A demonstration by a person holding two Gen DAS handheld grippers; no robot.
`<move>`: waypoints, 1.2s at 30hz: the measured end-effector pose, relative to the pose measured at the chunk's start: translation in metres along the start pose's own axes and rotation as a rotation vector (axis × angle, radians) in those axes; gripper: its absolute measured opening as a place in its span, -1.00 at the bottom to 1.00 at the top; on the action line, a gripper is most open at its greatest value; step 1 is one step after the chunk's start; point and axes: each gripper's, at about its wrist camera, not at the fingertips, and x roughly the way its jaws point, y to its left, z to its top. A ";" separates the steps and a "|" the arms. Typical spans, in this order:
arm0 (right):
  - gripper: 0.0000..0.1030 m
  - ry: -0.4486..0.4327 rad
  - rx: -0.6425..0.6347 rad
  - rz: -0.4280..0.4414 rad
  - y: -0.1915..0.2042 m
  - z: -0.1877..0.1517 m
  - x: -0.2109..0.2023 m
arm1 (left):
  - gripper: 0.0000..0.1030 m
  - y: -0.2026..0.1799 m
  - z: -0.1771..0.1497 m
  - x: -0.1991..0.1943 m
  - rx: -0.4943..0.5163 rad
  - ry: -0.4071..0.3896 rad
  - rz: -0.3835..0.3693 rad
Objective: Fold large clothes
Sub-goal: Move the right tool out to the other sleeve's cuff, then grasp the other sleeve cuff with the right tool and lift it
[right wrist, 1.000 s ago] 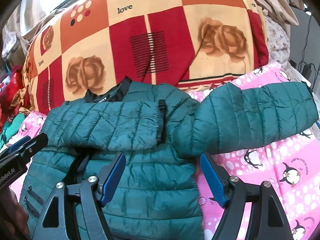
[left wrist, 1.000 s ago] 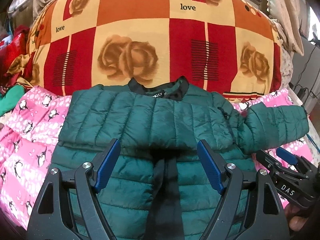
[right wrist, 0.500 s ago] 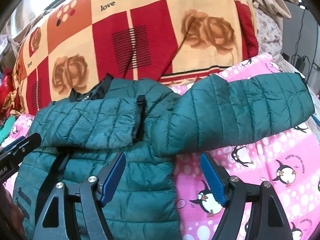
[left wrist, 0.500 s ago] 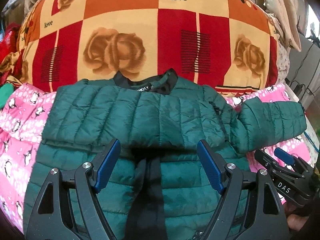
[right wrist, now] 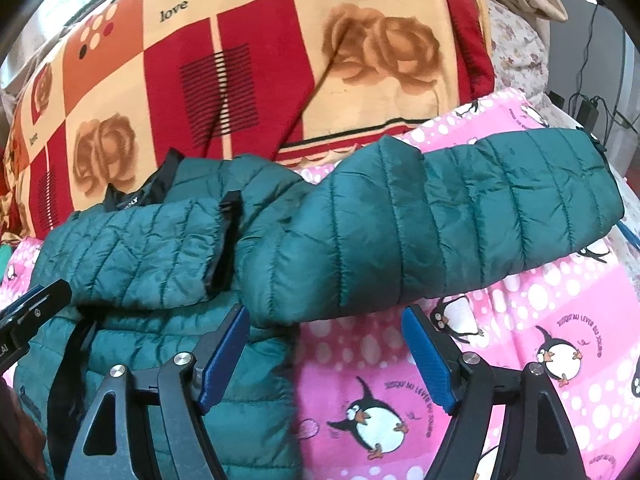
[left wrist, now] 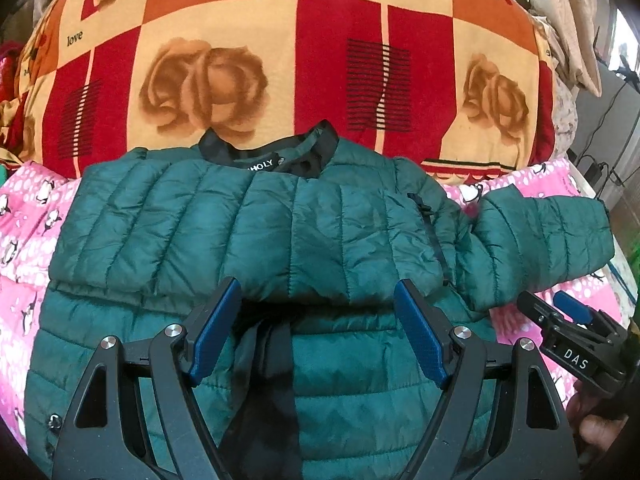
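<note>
A dark green quilted jacket (left wrist: 280, 240) lies face up on a pink penguin-print sheet (right wrist: 520, 320), collar toward the far side. One sleeve is folded across the chest (right wrist: 132, 256); the other sleeve (right wrist: 460, 216) stretches out to the right over the sheet. My left gripper (left wrist: 318, 320) hovers open above the jacket's middle, just below the folded sleeve. My right gripper (right wrist: 326, 348) is open over the jacket's right edge, under the outstretched sleeve. Neither holds anything. The right gripper (left wrist: 568, 320) also shows at the lower right of the left wrist view.
A big rolled blanket (left wrist: 320, 60) in red, orange and cream squares with roses lies behind the collar. Beige cloth (left wrist: 572, 20) hangs at the far right, with cables (right wrist: 592, 108) beyond the bed's right edge. Red and green fabric (left wrist: 8, 120) sits at the far left.
Both grippers moved forward and down toward the jacket, so it looks larger. The right gripper shifted right toward the outstretched sleeve. Nothing was grasped.
</note>
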 end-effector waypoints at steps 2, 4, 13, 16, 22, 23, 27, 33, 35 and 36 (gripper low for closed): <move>0.49 0.002 0.006 -0.005 -0.004 0.002 0.003 | 0.54 0.000 0.000 0.003 -0.001 0.004 0.000; 0.49 0.004 0.012 -0.010 -0.009 0.003 0.006 | 0.54 0.002 0.000 0.005 -0.003 0.006 0.000; 0.50 -0.034 0.062 -0.081 -0.047 0.018 0.010 | 0.54 0.014 0.000 0.004 -0.018 0.009 -0.005; 0.50 -0.062 0.083 -0.164 -0.069 0.023 0.008 | 0.54 0.017 0.002 0.000 -0.018 -0.001 -0.008; 0.50 -0.083 0.226 -0.264 -0.129 0.028 0.002 | 0.54 0.024 0.003 -0.001 -0.029 -0.003 -0.011; 0.50 -0.089 0.244 -0.278 -0.138 0.029 0.000 | 0.54 0.025 0.003 -0.001 -0.030 -0.002 -0.010; 0.60 -0.094 0.349 -0.315 -0.175 0.033 0.002 | 0.54 0.030 0.002 0.003 -0.039 0.006 -0.006; 0.68 -0.122 0.443 -0.313 -0.205 0.049 0.011 | 0.54 0.034 0.000 0.012 -0.036 0.028 0.004; 0.68 -0.115 0.466 -0.320 -0.213 0.054 0.018 | 0.54 0.035 -0.001 0.013 -0.035 0.031 0.005; 0.69 -0.117 0.473 -0.309 -0.217 0.055 0.020 | 0.54 0.036 -0.001 0.013 -0.033 0.033 0.005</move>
